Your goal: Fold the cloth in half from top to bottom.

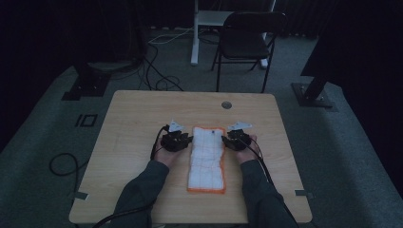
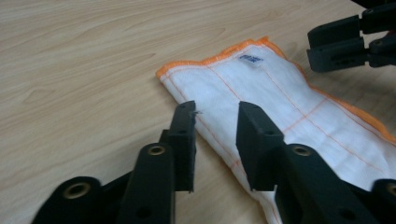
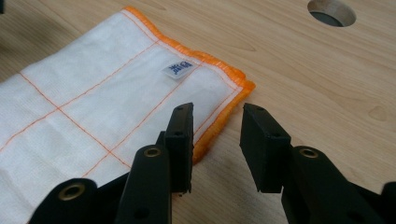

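Found a white cloth [image 1: 206,159] with an orange hem, folded into a long strip, flat on the wooden table [image 1: 138,123]. Noted a round cable hole [image 1: 226,105] just beyond the cloth's far end.

Saw the left gripper [image 1: 177,140] just beside the cloth's left long edge, near the far end, and the right gripper [image 1: 235,139] just beside the right edge, level with it. Found both open and holding nothing.

In the left gripper view, saw the left gripper [image 2: 215,109] astride the cloth [image 2: 280,107] at its folded edge, one jaw at the edge on the wood side and the other above the fabric. In the right gripper view, saw the right gripper [image 3: 217,112] astride the hemmed far corner of the cloth [image 3: 93,107], one jaw over the orange hem and the other over bare wood, with the small blue label [image 3: 177,69] just inside that corner.

Judged the step in hand as taking hold of the far end on both sides.

- Called for lowering each outer jaw until it could slide under the edge.
- Called for closing on every layer rather than the top one alone.
- Called for biting well inside the hem and for keeping both grips level, to avoid skewing the strip.
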